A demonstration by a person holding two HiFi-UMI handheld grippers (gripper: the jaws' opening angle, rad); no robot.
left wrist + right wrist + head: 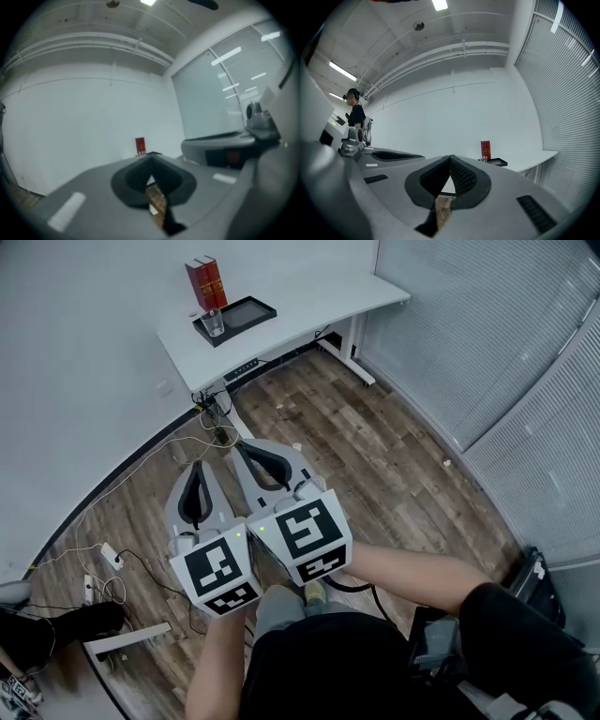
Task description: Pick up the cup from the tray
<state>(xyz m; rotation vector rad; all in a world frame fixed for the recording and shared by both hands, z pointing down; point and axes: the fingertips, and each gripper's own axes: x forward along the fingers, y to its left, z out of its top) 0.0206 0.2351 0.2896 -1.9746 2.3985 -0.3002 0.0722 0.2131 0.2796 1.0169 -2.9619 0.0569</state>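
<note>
Atop the rectangular black tray (251,311) stands a clear cup (216,323); both hand-held grippers (197,465) (244,444) are pressed together.

You're standing in an office: a white counter (309,306) on metal legs against a bare white wall (84,334), a wood-plank floor (375,456) with loose cables (141,474) and a power strip (111,556), slatted blinds (487,334), and strip lights (439,4) overhead.
</note>
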